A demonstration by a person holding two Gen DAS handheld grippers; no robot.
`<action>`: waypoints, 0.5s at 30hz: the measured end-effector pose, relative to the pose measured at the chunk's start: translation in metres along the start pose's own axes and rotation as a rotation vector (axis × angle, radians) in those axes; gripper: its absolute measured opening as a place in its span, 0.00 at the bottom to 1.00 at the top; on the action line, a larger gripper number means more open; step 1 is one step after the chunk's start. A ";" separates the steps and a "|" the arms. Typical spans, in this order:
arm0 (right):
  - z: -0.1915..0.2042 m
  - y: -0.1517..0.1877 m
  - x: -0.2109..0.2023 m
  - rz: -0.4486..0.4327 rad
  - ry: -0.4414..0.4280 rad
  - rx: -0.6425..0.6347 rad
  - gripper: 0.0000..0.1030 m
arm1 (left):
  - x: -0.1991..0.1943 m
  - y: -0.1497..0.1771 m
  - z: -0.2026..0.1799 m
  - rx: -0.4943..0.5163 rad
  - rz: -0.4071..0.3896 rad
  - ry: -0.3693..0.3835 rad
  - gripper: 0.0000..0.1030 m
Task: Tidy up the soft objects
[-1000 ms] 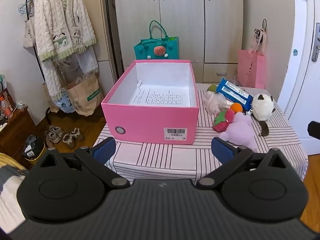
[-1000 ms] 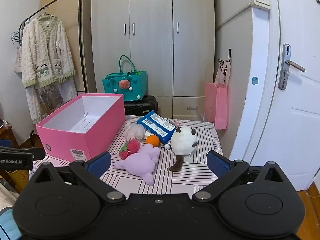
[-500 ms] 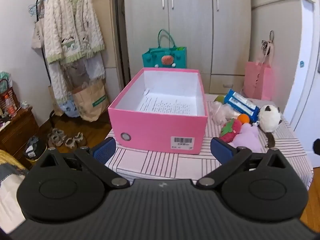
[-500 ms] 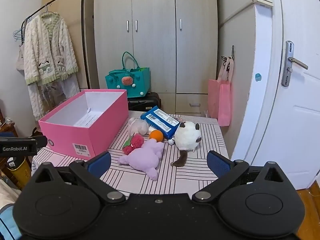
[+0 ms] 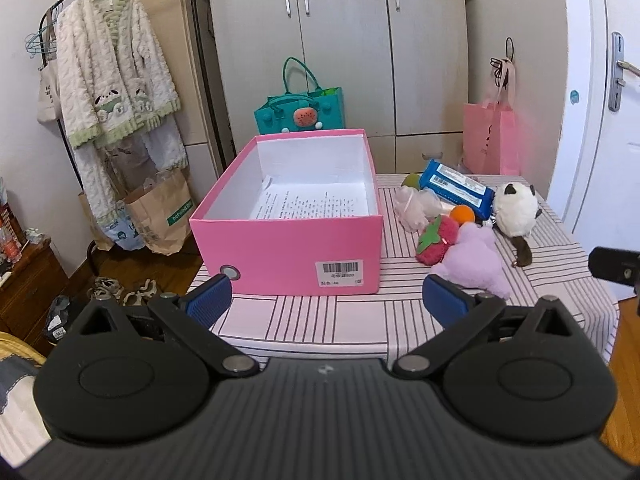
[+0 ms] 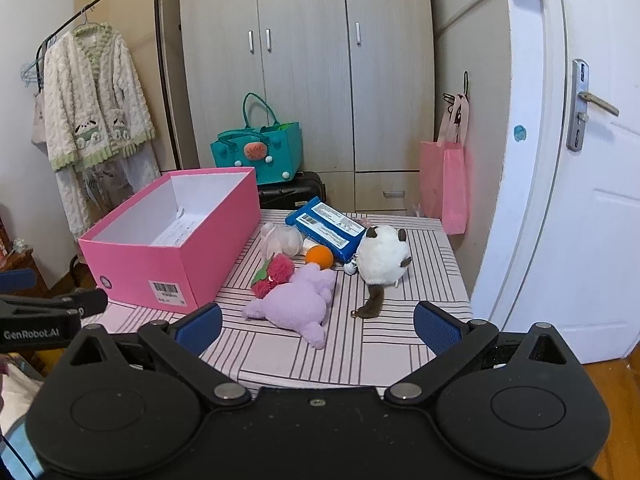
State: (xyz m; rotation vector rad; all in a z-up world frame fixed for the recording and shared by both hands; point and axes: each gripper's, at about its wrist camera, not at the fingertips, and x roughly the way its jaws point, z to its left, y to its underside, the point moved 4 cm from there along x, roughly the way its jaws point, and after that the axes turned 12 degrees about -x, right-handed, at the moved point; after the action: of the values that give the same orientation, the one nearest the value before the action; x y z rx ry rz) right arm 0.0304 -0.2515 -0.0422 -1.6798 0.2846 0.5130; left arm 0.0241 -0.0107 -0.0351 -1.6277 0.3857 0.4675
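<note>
Facing from left wrist: pink box (image 5: 286, 246) on striped table (image 5: 320, 320), open-topped, printed sheet inside. Left gripper (image 5: 326, 298) spread wide, empty, short of box front. Heaped just right of box: strawberry toy (image 5: 436, 240), purple plush (image 5: 474, 262), white cat plush (image 5: 514, 210), orange ball (image 5: 462, 214), blue pack (image 5: 456, 188).

From right wrist: right gripper (image 6: 318, 326) spread wide, empty, lined toward purple plush (image 6: 296, 304). Best taken first as nearest; pinched at body middle, lifted clear of strawberry toy (image 6: 276, 274) touching it.
</note>
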 end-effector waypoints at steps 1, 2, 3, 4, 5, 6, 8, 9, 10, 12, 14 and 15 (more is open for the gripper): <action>0.000 0.000 0.000 0.001 -0.004 0.004 1.00 | 0.000 0.000 0.001 0.006 -0.003 -0.008 1.00; 0.000 0.000 0.001 0.003 -0.007 0.007 1.00 | 0.001 0.000 0.001 0.010 -0.006 -0.019 1.00; 0.001 0.000 0.002 0.006 -0.007 0.008 1.00 | 0.002 -0.001 0.002 0.013 -0.007 -0.028 1.00; 0.001 0.001 0.002 0.009 -0.007 0.006 1.00 | 0.003 -0.001 0.003 0.013 -0.007 -0.032 1.00; 0.002 0.000 0.003 0.009 -0.004 -0.001 1.00 | 0.004 -0.001 0.004 0.012 -0.001 -0.029 1.00; 0.003 0.000 0.003 0.008 0.000 -0.007 1.00 | 0.005 -0.001 0.005 0.011 0.008 -0.020 1.00; 0.003 -0.001 0.004 0.009 0.010 -0.009 1.00 | 0.008 -0.002 0.005 0.009 0.027 0.003 1.00; 0.003 -0.001 0.005 0.013 0.012 -0.007 1.00 | 0.010 -0.002 0.005 0.009 0.035 0.010 1.00; 0.003 -0.001 0.006 0.017 0.013 -0.008 1.00 | 0.011 -0.002 0.005 0.009 0.038 0.015 1.00; 0.005 -0.001 0.008 0.019 0.015 -0.017 1.00 | 0.013 -0.001 0.004 0.014 0.041 0.019 1.00; 0.008 -0.001 0.010 0.021 0.024 -0.041 1.00 | 0.015 -0.001 0.004 0.017 0.056 0.021 1.00; 0.009 -0.002 0.011 0.025 0.030 -0.054 1.00 | 0.016 -0.001 0.004 0.018 0.061 0.022 1.00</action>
State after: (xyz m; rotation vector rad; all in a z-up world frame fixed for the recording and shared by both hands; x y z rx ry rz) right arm 0.0387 -0.2411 -0.0470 -1.7395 0.3165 0.5190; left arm 0.0376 -0.0062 -0.0427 -1.6081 0.4555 0.4909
